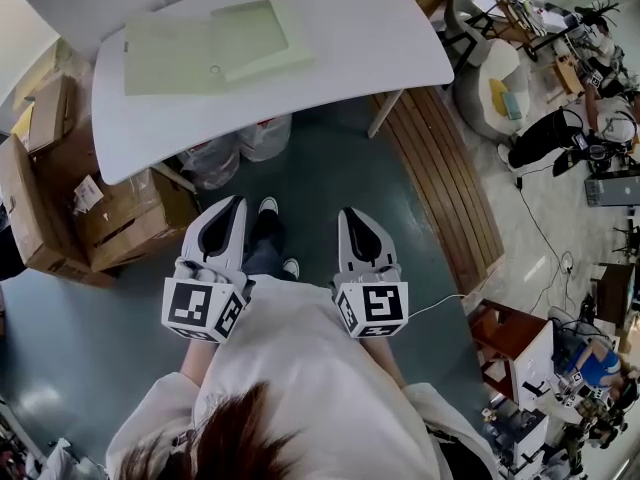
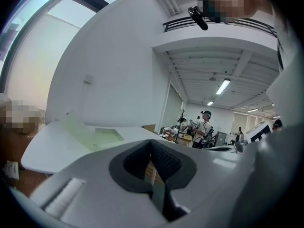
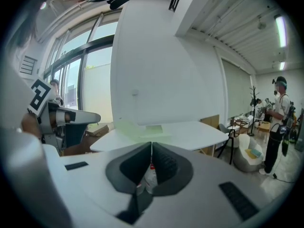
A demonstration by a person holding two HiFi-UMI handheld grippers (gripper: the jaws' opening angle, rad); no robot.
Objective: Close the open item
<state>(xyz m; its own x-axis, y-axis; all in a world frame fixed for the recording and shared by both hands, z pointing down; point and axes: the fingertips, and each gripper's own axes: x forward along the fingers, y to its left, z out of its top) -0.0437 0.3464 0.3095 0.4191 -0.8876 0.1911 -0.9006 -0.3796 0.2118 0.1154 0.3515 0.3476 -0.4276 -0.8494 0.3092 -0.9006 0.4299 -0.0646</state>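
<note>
A pale green flat case (image 1: 215, 43) lies open on the white table (image 1: 350, 58), its lid spread out to the left. It also shows in the left gripper view (image 2: 95, 132) and in the right gripper view (image 3: 137, 128). Both grippers are held close to the person's body, well short of the table and below its level. My left gripper (image 1: 232, 206) (image 2: 151, 144) is shut with nothing between its jaws. My right gripper (image 1: 352, 216) (image 3: 151, 146) is shut and empty too. The left gripper (image 3: 71, 118) shows at the left of the right gripper view.
Cardboard boxes (image 1: 60, 198) stand at the left beside the table. Plastic jugs (image 1: 240, 148) sit under its near edge. A wooden bench (image 1: 445, 178) runs along the right, with a chair (image 1: 490, 78) beyond. A person (image 3: 278, 122) stands far right.
</note>
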